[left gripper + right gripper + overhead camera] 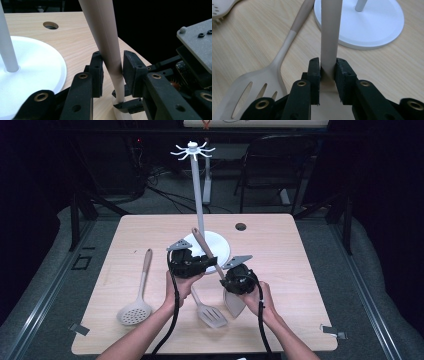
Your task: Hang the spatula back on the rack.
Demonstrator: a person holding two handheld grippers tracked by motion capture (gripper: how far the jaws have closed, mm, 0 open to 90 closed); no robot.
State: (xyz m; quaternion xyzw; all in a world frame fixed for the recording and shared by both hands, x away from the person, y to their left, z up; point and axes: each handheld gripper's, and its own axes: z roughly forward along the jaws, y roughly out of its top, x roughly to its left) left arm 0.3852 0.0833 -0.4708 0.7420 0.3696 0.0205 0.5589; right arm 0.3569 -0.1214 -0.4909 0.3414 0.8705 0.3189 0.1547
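right claw clamped on spatula neck | left claw gripping its handle, raised beside rack | risk: 2 grips fight, handle twists, slips

We see two black grippers, the left gripper and the right gripper, each topped by a grey three-cornered plate. Brass-ringed holes and small black screws dot their jaw links (the plate carries screws too). A black cable trails from each toward the bare forearms, away from the white stand base.
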